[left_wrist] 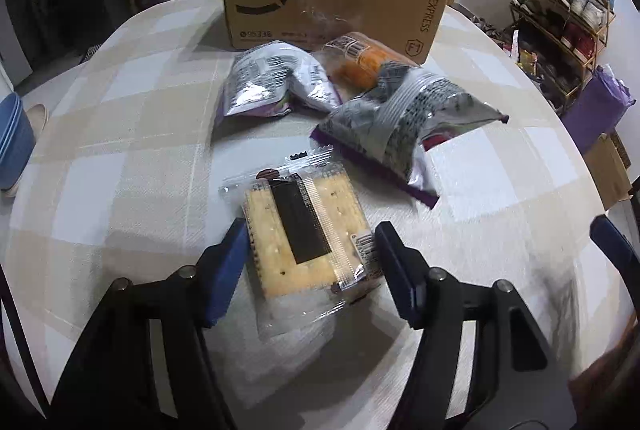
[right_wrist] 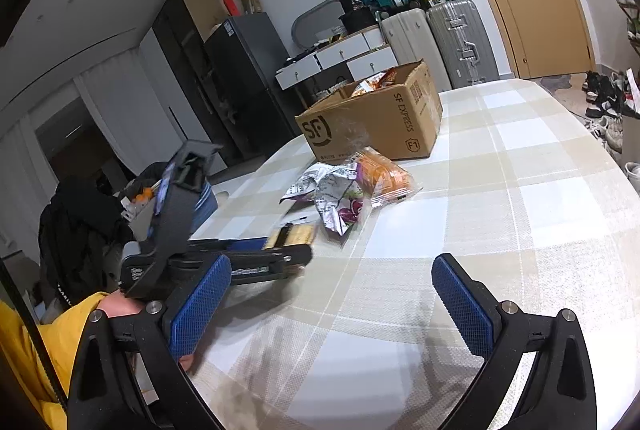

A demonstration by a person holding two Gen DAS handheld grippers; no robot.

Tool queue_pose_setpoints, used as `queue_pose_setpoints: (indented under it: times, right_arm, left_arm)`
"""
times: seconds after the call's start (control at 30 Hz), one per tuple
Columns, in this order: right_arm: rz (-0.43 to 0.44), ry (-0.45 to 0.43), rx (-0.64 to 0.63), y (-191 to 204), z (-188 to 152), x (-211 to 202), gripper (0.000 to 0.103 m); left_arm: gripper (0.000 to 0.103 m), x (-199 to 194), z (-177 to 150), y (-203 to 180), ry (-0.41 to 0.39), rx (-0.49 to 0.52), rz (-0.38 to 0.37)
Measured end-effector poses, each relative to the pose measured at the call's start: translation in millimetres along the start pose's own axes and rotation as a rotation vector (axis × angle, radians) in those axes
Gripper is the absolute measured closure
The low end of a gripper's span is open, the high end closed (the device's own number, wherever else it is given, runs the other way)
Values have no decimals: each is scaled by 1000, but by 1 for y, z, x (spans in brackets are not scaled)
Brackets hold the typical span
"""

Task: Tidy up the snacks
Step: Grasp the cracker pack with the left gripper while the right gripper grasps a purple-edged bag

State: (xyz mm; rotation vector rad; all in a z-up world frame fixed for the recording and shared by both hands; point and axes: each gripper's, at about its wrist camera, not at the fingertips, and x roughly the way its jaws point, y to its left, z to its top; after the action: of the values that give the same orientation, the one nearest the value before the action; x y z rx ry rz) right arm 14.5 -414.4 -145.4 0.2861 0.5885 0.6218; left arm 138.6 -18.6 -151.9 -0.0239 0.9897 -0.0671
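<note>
The left tongs (left_wrist: 310, 250) clench on the cracker pack (left_wrist: 304, 234), which lies on the checked table (left_wrist: 120, 134) just in front of three snack bags (left_wrist: 360, 98); the right tongs (right_wrist: 332, 304) hang released over bare cloth

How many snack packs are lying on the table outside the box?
4: cracker pack between the left gripper fingers, silver bag, orange pack by the box, grey-purple bag. Others may hide underneath.
</note>
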Motion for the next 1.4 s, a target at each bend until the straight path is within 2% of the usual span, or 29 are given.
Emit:
queue_pose_setpoints:
  times: [0.3,0.57,0.63,0.7,0.8,1.0,1.2,1.3,1.37,1.4]
  right_arm:
    - [-11,31,82,-15,1,6,1]
    - [-80,72,109,-16,2,15,1]
    - [-44,82,155,-17,6,19,1]
    - [-56,85,166,-15,16,26,1]
    - [0,107,217,-16,31,43,1]
    - [41,179,271,-13,58,98,1]
    - [20,246,339,-18,62,147,1]
    - [12,235,360,-19,59,154,9]
    - [-2,248,356,-19,58,159,28]
    - [-12,247,354,-20,58,159,31]
  left_arm:
    - [42,-19,-17,28,-20,-62,-83]
    - [42,-46,-32,56,-64,-108,-142]
    - [42,-52,-45,64,-72,-111,-161]
    - [42,-60,-53,72,-82,-110,-165]
    - [42,-64,-58,79,-85,-125,-172]
    - [42,-66,-65,90,-79,-146,-189]
    - [42,-64,-67,94,-72,-153,-204]
    - [42,-62,-67,95,-66,-156,-207]
    - [42,-61,-67,96,-62,-158,-208]
    - [42,-59,-67,96,-60,-161,-207]
